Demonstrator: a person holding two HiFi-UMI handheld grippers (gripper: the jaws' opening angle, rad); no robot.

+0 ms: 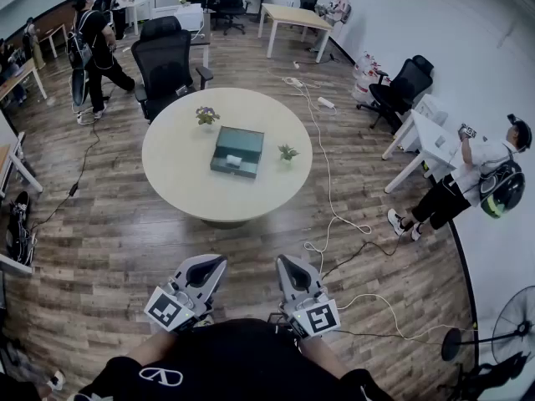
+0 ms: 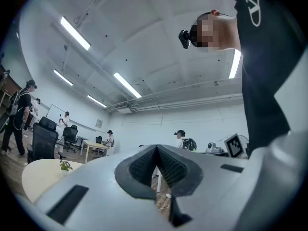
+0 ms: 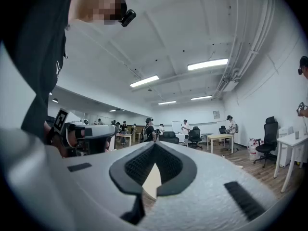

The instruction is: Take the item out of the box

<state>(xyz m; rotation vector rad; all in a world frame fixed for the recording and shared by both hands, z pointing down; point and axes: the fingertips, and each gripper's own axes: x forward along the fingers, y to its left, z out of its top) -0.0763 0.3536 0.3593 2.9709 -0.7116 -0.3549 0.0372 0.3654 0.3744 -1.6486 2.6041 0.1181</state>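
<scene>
A dark green box (image 1: 237,151) lies open on the round pale table (image 1: 180,174), well ahead of me. A small white item (image 1: 234,160) rests inside it near the front wall. Both grippers are held close to my body, far from the table. My left gripper (image 1: 213,265) is shut with nothing between its jaws, and its own view shows the dark pads meeting at the left gripper's tips (image 2: 156,151). My right gripper (image 1: 288,266) is shut and empty too, its pads closed together at the right gripper's tips (image 3: 154,149).
Two small potted plants (image 1: 206,115) (image 1: 287,151) flank the box. A black office chair (image 1: 165,61) stands behind the table. White cables (image 1: 334,215) trail across the wooden floor on the right. People stand at the left (image 1: 94,44) and right (image 1: 468,178). A fan (image 1: 514,332) is at the lower right.
</scene>
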